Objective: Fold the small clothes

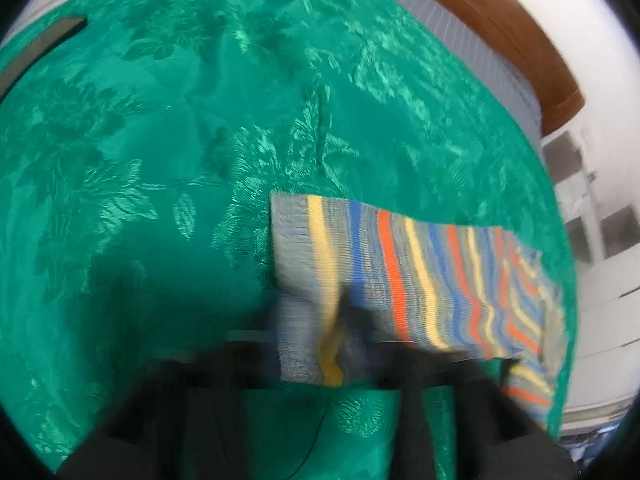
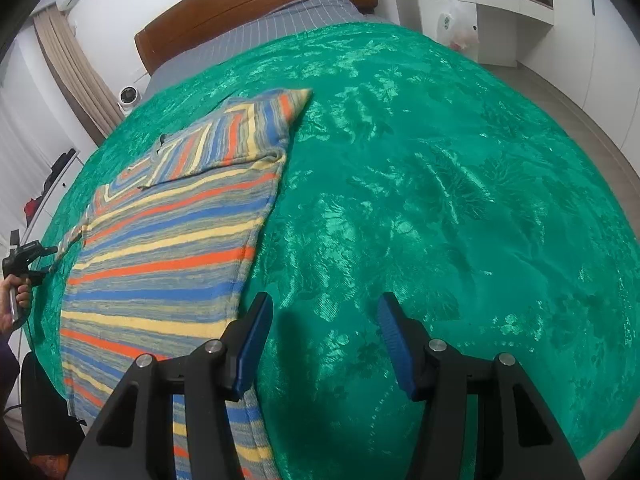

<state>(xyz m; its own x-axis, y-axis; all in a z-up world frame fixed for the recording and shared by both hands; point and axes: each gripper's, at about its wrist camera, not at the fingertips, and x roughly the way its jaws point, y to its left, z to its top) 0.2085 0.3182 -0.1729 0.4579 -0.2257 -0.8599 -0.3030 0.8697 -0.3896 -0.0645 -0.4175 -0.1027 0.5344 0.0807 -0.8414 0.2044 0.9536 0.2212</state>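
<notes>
Our left gripper sits low in its own blurred view, jaws closed down on a sleeve of the striped sweater; the cuff end shows grey with a yellow band just above the dark fingers, and the pinch appears to bite there, though blur hides the exact contact; from the right wrist view we see the same gripper small at the far left edge, held in a hand, with the thin sleeve stretched from it back toward the sweater's shoulder.

Taking the sweater as our landmark: it lies flat on the green bedspread, its long axis running from the hem nearest us up toward the wooden headboard; the other sleeve is already folded across its upper chest; the pinched sleeve sticks out from its left edge, so the sweater body lies to the right of the left gripper.

Our right gripper hovers just off the sweater's right edge, near the hem; its blue pads stand about half apart and hold nothing; the left pad overlaps the sweater's border, the right pad is over bare bedspread.

We judge the coming move belongs to the left hand, the only one holding cloth: carry the sleeve across the sweater's width, toward its right edge.
</notes>
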